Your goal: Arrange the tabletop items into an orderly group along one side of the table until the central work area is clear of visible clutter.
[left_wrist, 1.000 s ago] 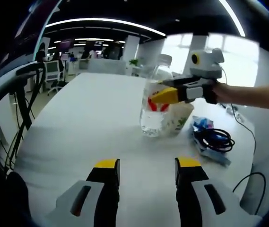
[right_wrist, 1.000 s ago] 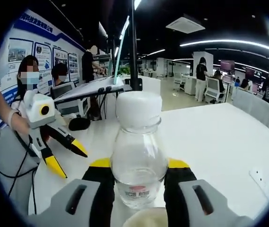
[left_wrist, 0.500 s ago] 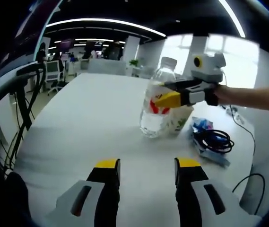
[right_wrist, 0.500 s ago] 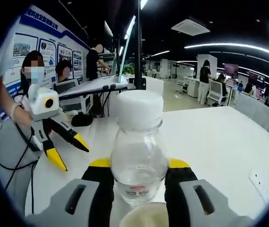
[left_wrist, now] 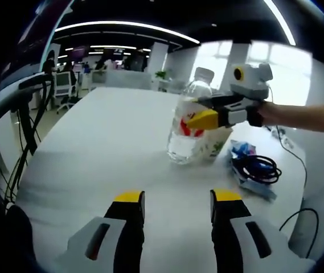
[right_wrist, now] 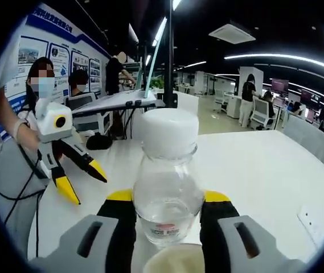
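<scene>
A clear water bottle (left_wrist: 183,133) with a white cap and red label stands slightly tilted on the white table (left_wrist: 105,136), next to a white paper cup (left_wrist: 220,142) with green print. My right gripper (left_wrist: 193,111) comes in from the right and is shut on the bottle's upper body. In the right gripper view the bottle (right_wrist: 167,187) sits between the yellow-tipped jaws of my right gripper (right_wrist: 167,200), with the cup's rim (right_wrist: 176,260) just below. My left gripper (left_wrist: 177,205) hangs open over bare table nearer the front, and from the right gripper view the left gripper (right_wrist: 85,183) is open at the left.
A coil of black cable (left_wrist: 259,168) lies on a blue packet right of the cup, near the table's right edge. A cable (left_wrist: 298,213) trails off that edge. A person (right_wrist: 19,114) stands at the left. Office desks and chairs fill the background.
The bottle's top has leaned a little to the right in my right gripper's hold. My left gripper has stayed where it was, open.
</scene>
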Available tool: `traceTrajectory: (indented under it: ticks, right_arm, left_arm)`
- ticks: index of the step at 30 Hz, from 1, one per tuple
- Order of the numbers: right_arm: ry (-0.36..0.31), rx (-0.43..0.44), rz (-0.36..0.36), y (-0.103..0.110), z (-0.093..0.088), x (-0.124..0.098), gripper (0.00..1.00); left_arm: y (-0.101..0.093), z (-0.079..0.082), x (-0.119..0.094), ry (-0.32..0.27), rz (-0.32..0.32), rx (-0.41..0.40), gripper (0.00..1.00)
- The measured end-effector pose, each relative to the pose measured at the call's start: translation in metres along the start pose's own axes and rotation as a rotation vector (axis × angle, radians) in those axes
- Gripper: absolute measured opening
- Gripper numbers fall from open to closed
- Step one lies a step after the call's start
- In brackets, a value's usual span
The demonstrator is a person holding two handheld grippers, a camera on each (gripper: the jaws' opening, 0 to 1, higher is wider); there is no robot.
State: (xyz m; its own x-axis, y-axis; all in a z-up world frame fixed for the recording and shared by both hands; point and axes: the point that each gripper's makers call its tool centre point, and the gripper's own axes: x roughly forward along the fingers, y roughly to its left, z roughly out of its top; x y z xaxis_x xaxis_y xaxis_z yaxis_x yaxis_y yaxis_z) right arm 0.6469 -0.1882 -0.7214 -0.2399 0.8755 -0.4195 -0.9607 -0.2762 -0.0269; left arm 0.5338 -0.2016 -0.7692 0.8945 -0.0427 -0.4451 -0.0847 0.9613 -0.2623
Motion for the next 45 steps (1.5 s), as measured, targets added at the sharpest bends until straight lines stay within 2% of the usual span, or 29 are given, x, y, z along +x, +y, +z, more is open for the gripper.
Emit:
traceTrajectory:
  ticks: [1,2,4,5,11,15,21,23,25,30,34,35,37,38,40,45]
  right_arm:
    - [0.005,0.013,0.001,0.001,-0.001,0.0,0.49]
    - [0.0,0.036,0.003,0.003,0.0,0.0,0.6]
    - [-0.017,0.028,-0.012,0.002,0.003,-0.002,0.81]
    - [-0.027,0.021,-0.017,0.003,0.006,-0.004,0.83]
    - [-0.015,0.034,-0.056,0.004,0.003,-0.033,0.81]
    - [-0.029,0.09,-0.112,0.008,-0.002,-0.062,0.82]
    - [-0.009,0.165,-0.182,0.016,-0.017,-0.099,0.81]
    - [0.002,0.156,-0.206,0.017,-0.022,-0.11,0.81]
    - [0.019,0.199,-0.233,0.017,-0.029,-0.122,0.81]
    - [0.058,0.221,-0.287,0.019,-0.042,-0.144,0.81]
    - [0.075,0.264,-0.334,0.025,-0.052,-0.166,0.81]
    - [0.086,0.28,-0.343,0.026,-0.056,-0.169,0.81]
    - [0.121,0.417,-0.341,0.037,-0.072,-0.181,0.78]
    - [0.125,0.44,-0.341,0.04,-0.076,-0.185,0.76]
    - [0.128,0.438,-0.366,0.044,-0.084,-0.196,0.72]
    - [0.138,0.498,-0.407,0.061,-0.095,-0.215,0.69]
  left_arm:
    - [0.0,-0.001,0.0,0.002,-0.001,-0.003,0.42]
    - [0.0,-0.001,0.0,0.005,-0.002,-0.004,0.43]
    - [-0.001,-0.002,0.0,0.006,-0.005,-0.011,0.43]
    - [-0.001,-0.002,0.0,0.005,-0.006,-0.011,0.43]
    - [-0.005,0.002,0.0,-0.001,-0.014,-0.012,0.43]
    - [-0.012,0.003,0.001,0.006,-0.039,-0.02,0.45]
    - [-0.025,0.008,0.0,0.025,-0.074,-0.014,0.45]
    - [-0.03,0.01,0.0,0.046,-0.091,-0.004,0.44]
    - [-0.034,0.013,0.002,0.054,-0.108,0.014,0.44]
    - [-0.047,0.022,0.009,0.09,-0.163,0.04,0.45]
    - [-0.064,0.032,0.016,0.103,-0.222,0.097,0.44]
    - [-0.068,0.032,0.016,0.108,-0.235,0.103,0.42]
    - [-0.076,0.034,0.019,0.124,-0.265,0.11,0.38]
    - [-0.082,0.035,0.021,0.128,-0.284,0.118,0.38]
    - [-0.088,0.034,0.023,0.135,-0.296,0.131,0.38]
    - [-0.106,0.029,0.028,0.162,-0.35,0.178,0.37]
